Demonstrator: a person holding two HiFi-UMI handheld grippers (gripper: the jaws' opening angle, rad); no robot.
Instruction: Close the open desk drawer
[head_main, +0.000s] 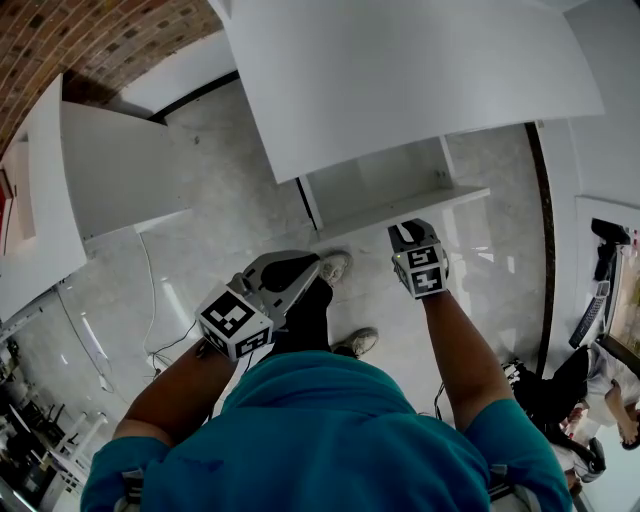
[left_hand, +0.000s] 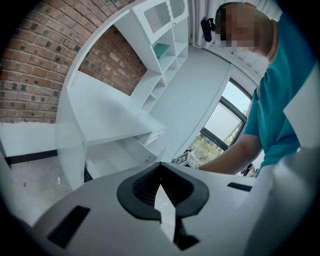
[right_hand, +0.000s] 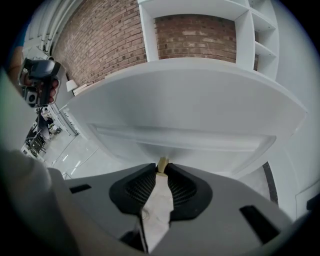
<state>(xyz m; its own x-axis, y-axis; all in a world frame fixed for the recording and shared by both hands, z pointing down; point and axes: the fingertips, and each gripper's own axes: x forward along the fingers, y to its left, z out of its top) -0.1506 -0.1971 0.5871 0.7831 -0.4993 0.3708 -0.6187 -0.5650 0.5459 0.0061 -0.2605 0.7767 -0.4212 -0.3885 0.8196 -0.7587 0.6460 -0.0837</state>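
The white desk drawer (head_main: 400, 212) stands pulled out under the white desk top (head_main: 400, 70). My right gripper (head_main: 407, 230) reaches down to the drawer's front edge. In the right gripper view the drawer front (right_hand: 180, 140) fills the space just ahead, and the right gripper (right_hand: 162, 167) is shut on a small tan piece (right_hand: 162, 163) at that front. My left gripper (head_main: 318, 264) hangs over the floor to the left of the drawer, away from it. Its tips (left_hand: 160, 164) meet with nothing between them.
A white shelf unit (head_main: 110, 170) stands open at the left, with a brick wall (head_main: 90, 40) behind it. A thin cable (head_main: 150, 290) runs over the pale floor. My shoes (head_main: 335, 266) are below the drawer. Another person (head_main: 610, 390) sits at the right edge.
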